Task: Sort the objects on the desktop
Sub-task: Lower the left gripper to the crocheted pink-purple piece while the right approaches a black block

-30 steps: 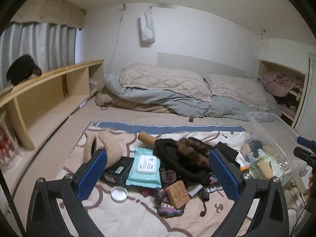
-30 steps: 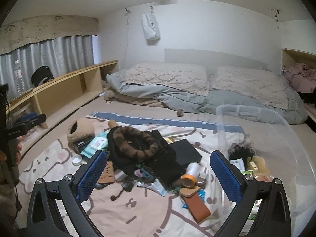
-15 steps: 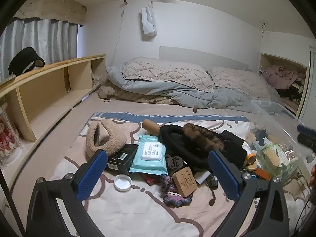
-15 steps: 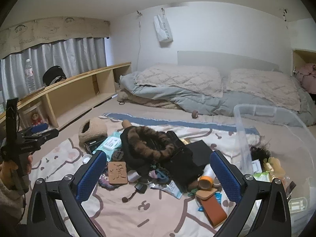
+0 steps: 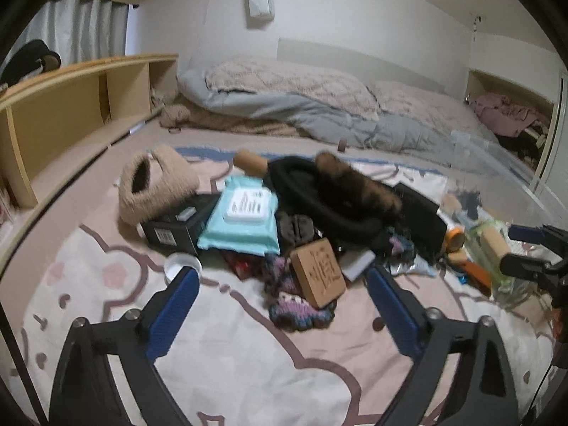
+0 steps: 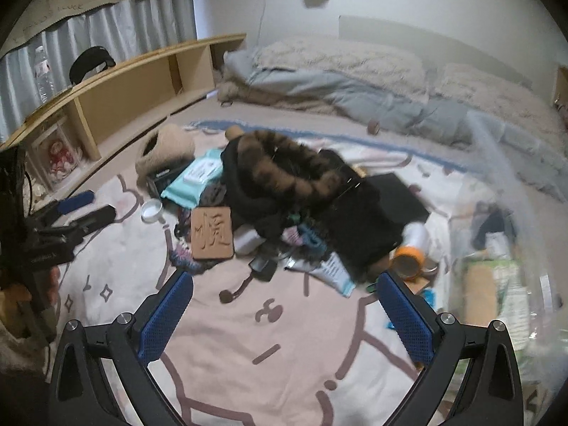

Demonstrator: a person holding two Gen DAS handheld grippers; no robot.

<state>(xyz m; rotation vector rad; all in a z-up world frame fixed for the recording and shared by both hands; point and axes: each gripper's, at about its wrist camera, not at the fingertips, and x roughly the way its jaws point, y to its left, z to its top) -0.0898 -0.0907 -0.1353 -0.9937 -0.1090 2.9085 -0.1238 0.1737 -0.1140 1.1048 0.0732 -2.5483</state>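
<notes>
A heap of objects lies on a pink patterned blanket (image 5: 248, 355): a teal wet-wipes pack (image 5: 243, 220), a black box (image 5: 174, 227), a fuzzy beige bag (image 5: 152, 181), a black fur-trimmed garment (image 5: 337, 195), a brown carved block (image 5: 319, 271) and a white lid (image 5: 179, 264). My left gripper (image 5: 282, 277) is open and empty, just short of the block. My right gripper (image 6: 284, 284) is open and empty, in front of the block (image 6: 212, 232) and an orange tape roll (image 6: 408, 262).
A clear plastic bin (image 6: 497, 213) holding several items stands at the right. A wooden shelf (image 5: 71, 106) runs along the left wall. Pillows and a grey duvet (image 5: 319, 106) lie behind the heap. A black flat box (image 6: 397, 195) sits beside the garment.
Both grippers have moved forward and down toward the heap, so the objects look larger. Both stay open and empty. Nothing in the heap has shifted.
</notes>
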